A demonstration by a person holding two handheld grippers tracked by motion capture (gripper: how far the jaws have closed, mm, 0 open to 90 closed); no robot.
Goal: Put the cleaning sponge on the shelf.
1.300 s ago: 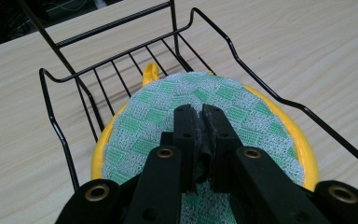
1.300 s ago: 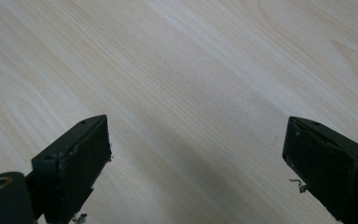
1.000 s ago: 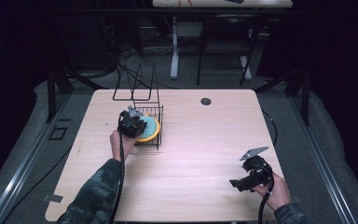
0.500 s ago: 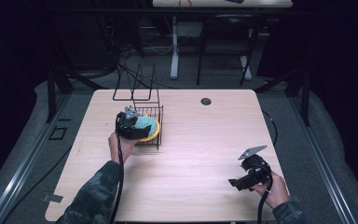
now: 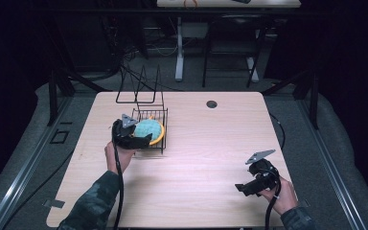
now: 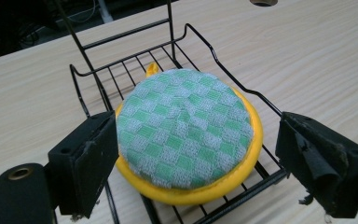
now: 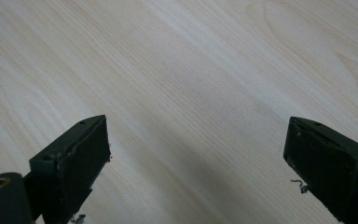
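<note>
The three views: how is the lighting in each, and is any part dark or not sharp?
High view: the pale wooden table is lit evenly, while the room around it is nearly black. Left gripper view: the round green-checked pad with a yellow rim is sharp in the black wire tray. Right gripper view: the black pads cast a soft shadow on the wood.

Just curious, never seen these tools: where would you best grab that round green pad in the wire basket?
Probably by the pad's thick yellow rim, jaws across its edges, coming from the wire basket's low front side; it lies flat.
</note>
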